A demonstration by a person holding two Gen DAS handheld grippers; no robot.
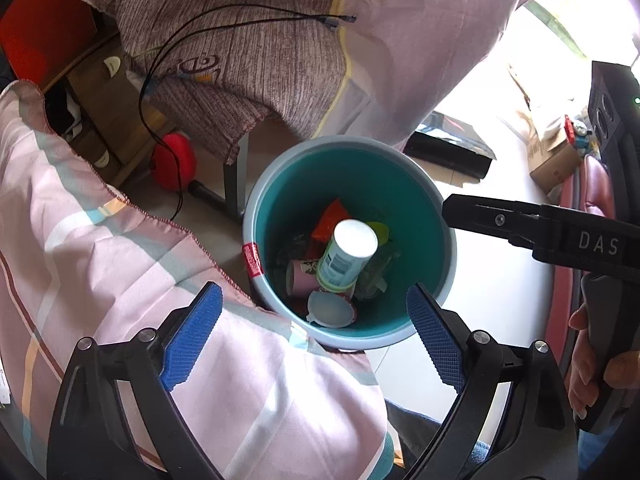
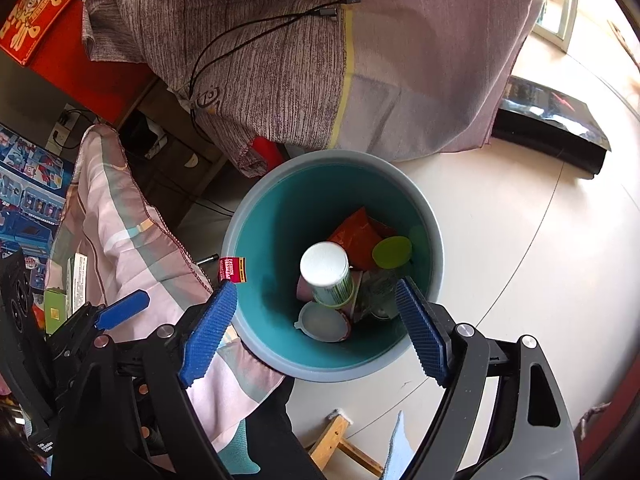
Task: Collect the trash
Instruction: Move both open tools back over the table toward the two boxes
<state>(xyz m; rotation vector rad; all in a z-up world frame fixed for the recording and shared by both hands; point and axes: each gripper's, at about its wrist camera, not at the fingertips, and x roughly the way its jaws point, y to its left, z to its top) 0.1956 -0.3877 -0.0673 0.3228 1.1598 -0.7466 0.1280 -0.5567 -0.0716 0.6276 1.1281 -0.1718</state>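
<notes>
Teal round bin [image 2: 280, 216] (smooth plastic) holds a cylindrical can [image 2: 326, 270].

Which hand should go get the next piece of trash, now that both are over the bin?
Either, probably. The left gripper and the right gripper both hang open and empty above the bin, with the white cup already inside. No loose trash shows outside it.
</notes>
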